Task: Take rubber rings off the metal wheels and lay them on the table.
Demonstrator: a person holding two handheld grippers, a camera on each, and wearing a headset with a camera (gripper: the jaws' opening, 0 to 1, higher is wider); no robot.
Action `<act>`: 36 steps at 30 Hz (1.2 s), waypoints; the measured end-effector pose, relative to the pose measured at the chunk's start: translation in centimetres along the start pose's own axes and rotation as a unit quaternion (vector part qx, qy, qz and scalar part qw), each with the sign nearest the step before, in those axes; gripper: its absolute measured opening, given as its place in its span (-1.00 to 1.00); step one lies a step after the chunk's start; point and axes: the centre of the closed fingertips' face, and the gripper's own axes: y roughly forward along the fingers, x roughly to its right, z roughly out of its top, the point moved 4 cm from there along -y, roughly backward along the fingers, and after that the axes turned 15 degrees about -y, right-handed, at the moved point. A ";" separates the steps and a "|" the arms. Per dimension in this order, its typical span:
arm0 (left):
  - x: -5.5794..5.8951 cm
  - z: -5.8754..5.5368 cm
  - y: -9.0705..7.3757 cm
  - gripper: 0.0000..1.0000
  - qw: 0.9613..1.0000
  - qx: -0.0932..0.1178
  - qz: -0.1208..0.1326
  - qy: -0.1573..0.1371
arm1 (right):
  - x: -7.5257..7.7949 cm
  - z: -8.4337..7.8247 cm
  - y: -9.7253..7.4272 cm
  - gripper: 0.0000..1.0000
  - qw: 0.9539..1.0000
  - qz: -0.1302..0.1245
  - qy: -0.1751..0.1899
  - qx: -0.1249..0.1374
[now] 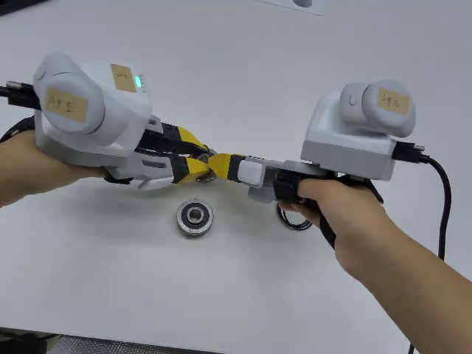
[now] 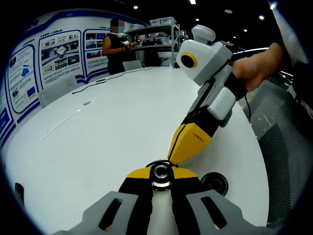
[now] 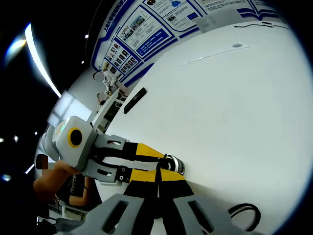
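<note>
1. Midway over the white tabletop (image 1: 243, 59), the left tool (image 1: 209, 167) and right tool (image 1: 221, 166) meet tip to tip at a small round metal wheel (image 1: 207, 175). A second metal wheel (image 1: 195, 217) lies nearby, and a loose black rubber ring (image 1: 293, 219) lies partly under the right hand (image 1: 335, 210).
2. Left gripper view: the left tool's yellow jaws clamp the small wheel (image 2: 161, 175), and the right tool (image 2: 177, 156) touches its rim.
3. Right gripper view: the right tool's jaws sit nearly closed against that wheel (image 3: 174, 164); whether they pinch rubber, I cannot tell.

wheel (image 1: 195, 217) left of ring (image 1: 289, 223) on table (image 1: 236, 74)
</note>
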 end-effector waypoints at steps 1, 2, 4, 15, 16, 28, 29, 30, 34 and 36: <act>0.1 0.0 0.0 -0.74 1.000 0.000 0.002 0.002 | 0.0 0.0 0.0 -0.98 1.000 0.000 0.002 0.001; 0.2 0.0 0.0 -0.73 1.000 -0.003 0.005 0.015 | 0.0 0.0 -0.1 -0.98 1.000 -0.001 0.004 0.000; 0.2 0.0 0.1 -0.73 1.000 -0.009 0.008 0.023 | 0.0 -0.1 -0.2 -0.97 1.000 -0.001 0.014 0.000; 0.8 1.0 -1.7 -0.65 1.000 0.007 0.013 0.000 | -0.6 0.5 -0.5 -0.97 0.998 0.008 0.064 0.022; 0.8 1.1 -1.9 -0.63 1.000 0.012 0.013 -0.005 | -0.6 0.6 -0.5 -0.97 0.998 0.009 0.066 0.024; 1.3 2.2 -4.3 -0.37 0.997 0.071 0.014 -0.040 | 0.1 1.1 -2.7 -0.97 0.993 0.005 0.105 0.053; 1.4 2.2 -4.3 -0.37 0.996 0.074 0.015 -0.045 | 0.4 1.1 -3.1 -0.97 0.992 0.002 0.110 0.056; 1.4 2.2 -4.3 -0.37 0.996 0.074 0.016 -0.045 | 0.5 1.0 -3.4 -0.97 0.992 0.000 0.114 0.058; 1.5 1.9 -4.4 -0.32 0.996 0.072 0.022 -0.045 | 1.3 0.4 -5.2 -0.97 0.988 -0.013 0.136 0.070; 1.6 1.8 -4.4 -0.28 0.996 0.074 0.020 -0.048 | 1.7 -0.2 -6.1 -0.97 0.987 -0.024 0.143 0.072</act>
